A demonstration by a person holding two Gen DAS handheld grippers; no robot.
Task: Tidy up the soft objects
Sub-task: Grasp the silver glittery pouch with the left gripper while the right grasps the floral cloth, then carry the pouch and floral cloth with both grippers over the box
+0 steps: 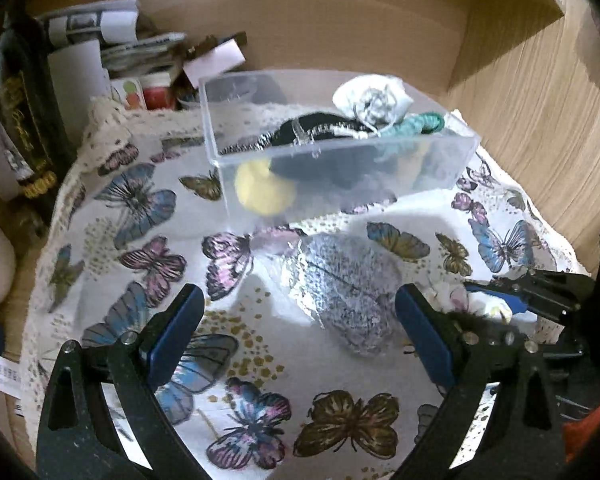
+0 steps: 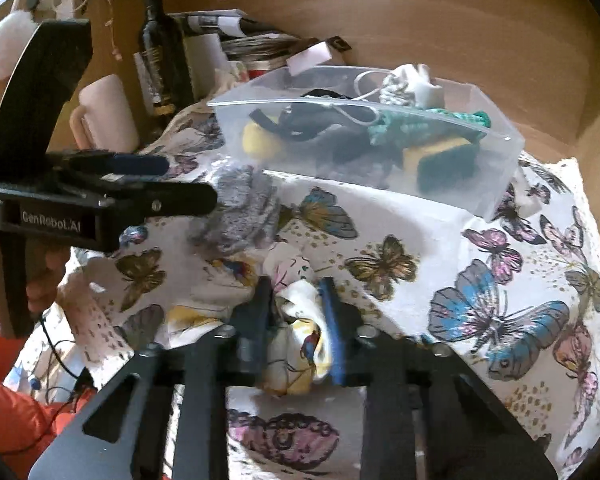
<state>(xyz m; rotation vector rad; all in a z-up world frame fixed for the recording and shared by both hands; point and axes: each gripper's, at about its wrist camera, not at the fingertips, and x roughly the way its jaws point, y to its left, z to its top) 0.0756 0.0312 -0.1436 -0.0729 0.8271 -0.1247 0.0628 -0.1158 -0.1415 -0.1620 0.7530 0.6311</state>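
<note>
A clear plastic bin stands on the butterfly cloth and holds soft things: a yellow sponge, dark fabric, a teal knit piece and a white pouch. A grey speckled knit piece lies in front of the bin. My left gripper is open, its fingers either side of the grey piece's near end. My right gripper is shut on a white printed cloth, low over the table.
The butterfly tablecloth covers the table. A dark wine bottle, a pale mug, stacked papers and boxes stand behind at the left. A cardboard wall closes off the back.
</note>
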